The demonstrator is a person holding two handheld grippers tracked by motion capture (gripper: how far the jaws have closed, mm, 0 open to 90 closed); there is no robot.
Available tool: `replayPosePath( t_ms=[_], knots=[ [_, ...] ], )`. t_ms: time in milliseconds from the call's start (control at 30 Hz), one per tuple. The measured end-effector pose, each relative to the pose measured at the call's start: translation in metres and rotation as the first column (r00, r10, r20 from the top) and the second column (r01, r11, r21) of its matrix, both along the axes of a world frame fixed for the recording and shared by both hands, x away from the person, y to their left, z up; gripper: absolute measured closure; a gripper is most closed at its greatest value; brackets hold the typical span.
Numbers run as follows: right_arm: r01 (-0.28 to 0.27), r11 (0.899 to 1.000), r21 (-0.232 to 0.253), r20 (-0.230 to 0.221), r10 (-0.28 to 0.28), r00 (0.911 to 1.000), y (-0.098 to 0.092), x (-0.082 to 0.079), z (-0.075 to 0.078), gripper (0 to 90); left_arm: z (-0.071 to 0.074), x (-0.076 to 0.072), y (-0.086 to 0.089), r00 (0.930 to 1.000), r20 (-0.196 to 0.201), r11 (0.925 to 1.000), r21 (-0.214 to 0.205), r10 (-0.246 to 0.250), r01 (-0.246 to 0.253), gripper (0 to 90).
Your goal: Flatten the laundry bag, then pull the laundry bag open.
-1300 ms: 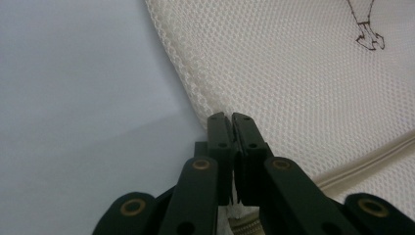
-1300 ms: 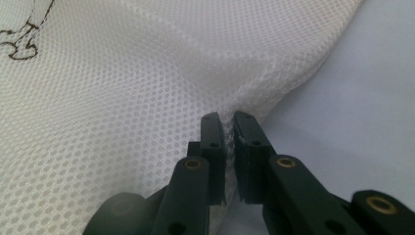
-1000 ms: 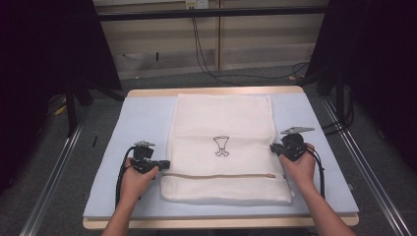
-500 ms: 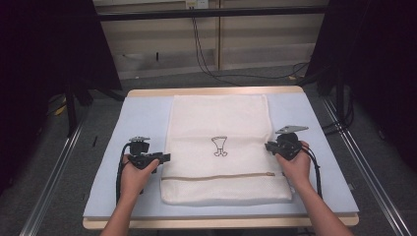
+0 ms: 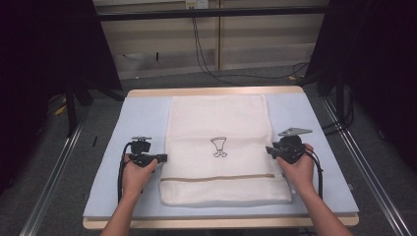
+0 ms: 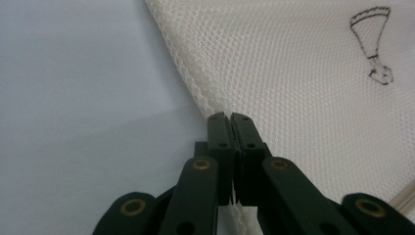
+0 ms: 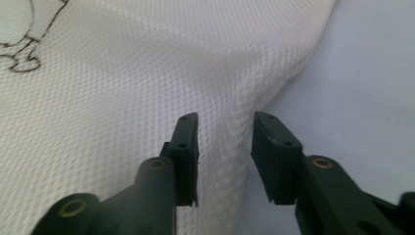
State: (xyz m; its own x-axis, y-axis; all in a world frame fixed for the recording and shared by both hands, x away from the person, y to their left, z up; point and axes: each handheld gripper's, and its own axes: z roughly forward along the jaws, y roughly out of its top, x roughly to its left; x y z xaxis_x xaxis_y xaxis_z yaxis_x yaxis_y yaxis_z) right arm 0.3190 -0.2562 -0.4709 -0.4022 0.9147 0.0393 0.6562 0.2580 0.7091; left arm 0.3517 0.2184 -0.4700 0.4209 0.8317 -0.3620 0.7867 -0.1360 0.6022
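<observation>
A white mesh bag (image 5: pixel 219 123) with a small drawn emblem (image 5: pixel 219 146) and a tan zipper (image 5: pixel 216 178) lies flat on the pale blue mat (image 5: pixel 142 113). My left gripper (image 5: pixel 162 158) is at the bag's left edge. In the left gripper view its jaws (image 6: pixel 229 117) are shut on the seam of the mesh (image 6: pixel 303 73). My right gripper (image 5: pixel 269 150) is at the bag's right edge. Its jaws (image 7: pixel 225 120) have just been opening and stand apart, with a raised fold of the mesh (image 7: pixel 122 73) between them, untouched by the pads.
The mat covers a wooden table (image 5: pixel 216 91) and leaves bare strips left and right of the bag. Metal rails (image 5: pixel 54 177) run along both sides of the table. Cables (image 5: pixel 206 49) hang at the back wall.
Both hands have stayed almost in place at the bag's side edges. The left gripper has shifted slightly farther up the left edge. The bag lies as before.
</observation>
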Motion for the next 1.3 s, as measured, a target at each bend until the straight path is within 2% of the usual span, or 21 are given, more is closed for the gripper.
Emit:
replayPosePath(
  t_ms=[100, 133, 167, 200, 267, 300, 333, 400, 533, 567, 667, 733, 800, 900, 967, 1067, 1167, 1200, 1300],
  knots=[
    [-0.016, 1.0, -0.018, -0.041, 0.016, 0.999, -0.004, -0.008, -0.002, 62.2, 0.003, -0.003, 0.009, 0.9997, 0.014, 0.9998, 0.002, 0.019, -0.019, 88.3],
    [-0.02, 1.0, -0.009, -0.052, 0.019, 0.9985, -0.005, -0.008, -0.004, 64.2, 0.004, -0.003, 0.012, 0.9993, 0.018, 0.9994, -0.01, 0.034, -0.034, 88.3],
    [-0.017, 1.0, 0.008, -0.074, 0.018, 0.9971, -0.004, -0.007, -0.005, 72.8, 0.004, -0.004, 0.015, 0.9992, 0.02, 0.9992, -0.017, 0.036, -0.036, 88.3],
    [-0.05, 0.998, 0.034, -0.07, 0.052, 0.9962, -0.003, -0.006, -0.006, 77.4, 0.004, -0.004, 0.018, 0.9993, 0.015, 0.9993, -0.008, 0.036, -0.036, 88.3],
    [-0.088, 0.996, 0.028, -0.064, 0.09, 0.9939, 0.003, -0.006, -0.007, 83.0, 0.004, -0.004, 0.022, 0.9986, 0.022, 0.9989, -0.003, 0.047, -0.047, 88.3],
    [-0.095, 0.995, 0.03, -0.069, 0.097, 0.9929, 0.007, -0.006, -0.006, 83.5, 0.004, -0.004, 0.024, 0.998, 0.019, 0.9982, 0.002, 0.061, -0.061, 88.3],
    [-0.105, 0.994, 0.034, -0.073, 0.107, 0.9916, 0.01, -0.006, -0.005, 83.6, 0.003, -0.004, 0.026, 0.9961, 0.02, 0.9962, -0.01, 0.086, -0.086, 88.3],
    [-0.124, 0.992, 0.036, -0.072, 0.126, 0.9894, 0.015, -0.005, -0.006, 83.6, 0.003, -0.004, 0.033, 0.9971, 0.009, 0.9971, -0.011, 0.076, -0.076, 88.3],
    [-0.125, 0.991, 0.051, -0.072, 0.128, 0.9891, 0.018, -0.006, -0.006, 83.5, 0.002, -0.004, 0.035, 0.9969, 0.012, 0.9969, -0.012, 0.078, -0.078, 88.3],
    [-0.126, 0.991, 0.049, -0.072, 0.129, 0.9891, 0.018, -0.007, -0.006, 83.5, 0.002, -0.004, 0.036, 0.9978, 0.014, 0.9979, 0.0, 0.065, -0.065, 88.3],
    [-0.133, 0.99, 0.052, -0.07, 0.137, 0.9882, 0.019, -0.008, -0.006, 83.5, 0.004, -0.007, 0.035, 0.9963, 0.019, 0.9964, -0.007, 0.084, -0.084, 88.3],
    [-0.135, 0.99, 0.04, -0.071, 0.137, 0.988, 0.02, -0.008, -0.005, 83.5, 0.003, -0.007, 0.037, 0.9978, 0.012, 0.9978, 0.014, 0.065, -0.065, 88.2],
    [-0.137, 0.99, 0.046, -0.069, 0.14, 0.9878, 0.021, -0.008, -0.006, 83.4, 0.002, -0.007, 0.036, 0.9967, 0.012, 0.9968, 0.005, 0.08, -0.08, 88.2],
    [-0.143, 0.989, 0.036, -0.064, 0.145, 0.9874, 0.023, -0.009, -0.005, 83.5, 0.002, -0.007, 0.039, 0.9974, 0.014, 0.9973, 0.02, 0.07, -0.07, 88.2],
    [-0.16, 0.987, 0.032, -0.058, 0.162, 0.9851, 0.024, -0.009, -0.006, 83.5, 0.001, -0.006, 0.04, 0.997, 0.006, 0.997, -0.001, 0.077, -0.077, 88.2],
    [-0.154, 0.987, 0.037, -0.057, 0.156, 0.9861, 0.025, -0.009, -0.007, 83.1, 0.001, -0.005, 0.041, 0.9971, 0.004, 0.9971, 0.0, 0.076, -0.076, 88.1],
    [-0.145, 0.989, 0.019, -0.054, 0.146, 0.9878, 0.026, -0.01, -0.006, 83.0, 0.002, -0.006, 0.04, 0.9979, 0.002, 0.9976, 0.022, 0.065, -0.065, 88.2],
    [-0.148, 0.989, 0.023, -0.054, 0.149, 0.9874, 0.026, -0.01, -0.006, 83.0, 0.002, -0.006, 0.04, 0.9974, 0.001, 0.9972, 0.019, 0.072, -0.072, 88.2],
    [-0.141, 0.989, 0.037, -0.048, 0.143, 0.9886, 0.027, -0.012, -0.006, 83.3, 0.004, -0.006, 0.042, 0.9976, 0.002, 0.9965, 0.046, 0.069, -0.069, 88.2]
  ],
)
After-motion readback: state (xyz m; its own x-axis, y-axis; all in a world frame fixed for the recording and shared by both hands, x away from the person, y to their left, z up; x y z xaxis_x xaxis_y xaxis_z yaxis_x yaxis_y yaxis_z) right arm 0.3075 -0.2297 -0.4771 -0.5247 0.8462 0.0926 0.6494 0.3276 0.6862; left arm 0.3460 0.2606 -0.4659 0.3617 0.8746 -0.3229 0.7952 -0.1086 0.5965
